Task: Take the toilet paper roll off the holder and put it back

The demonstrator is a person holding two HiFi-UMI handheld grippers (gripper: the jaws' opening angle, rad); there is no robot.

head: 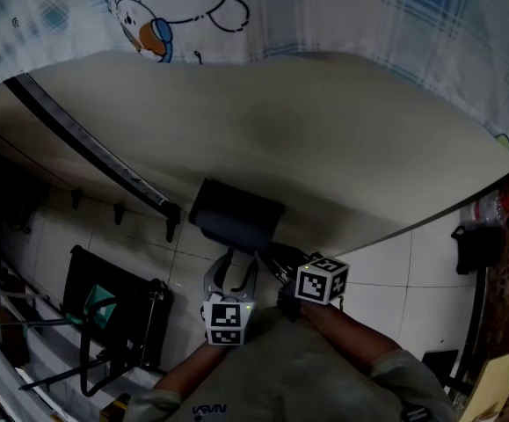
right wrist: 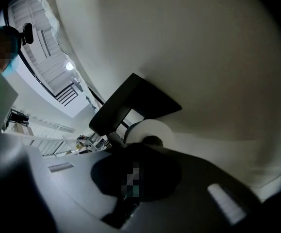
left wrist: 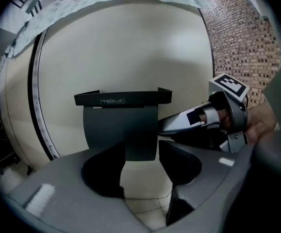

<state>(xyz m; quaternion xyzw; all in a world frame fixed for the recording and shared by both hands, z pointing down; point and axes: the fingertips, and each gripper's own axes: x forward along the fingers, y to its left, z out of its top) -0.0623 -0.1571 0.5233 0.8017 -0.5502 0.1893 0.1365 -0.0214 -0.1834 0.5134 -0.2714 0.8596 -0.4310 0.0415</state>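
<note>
A black toilet paper holder (head: 236, 213) hangs on the cream wall. In the right gripper view the white toilet paper roll (right wrist: 151, 128) sits under the holder's lid (right wrist: 133, 102), its end and core facing me. My right gripper (right wrist: 141, 152) is shut, its dark tips right at the roll's core; whether they touch it is hidden. My left gripper (left wrist: 141, 160) is open just in front of the holder's front cover (left wrist: 121, 124), with nothing between its pads. From this side the cover hides the roll. The right gripper (left wrist: 168, 126) comes in from the right, beside the cover.
The cream wall (head: 324, 139) curves across the view, with a black strip (head: 87, 148) along it. Patterned cloth (head: 175, 7) hangs above. A black rack (head: 113, 310) stands on the tiled floor at the left. A brick wall (left wrist: 242, 42) lies to the right.
</note>
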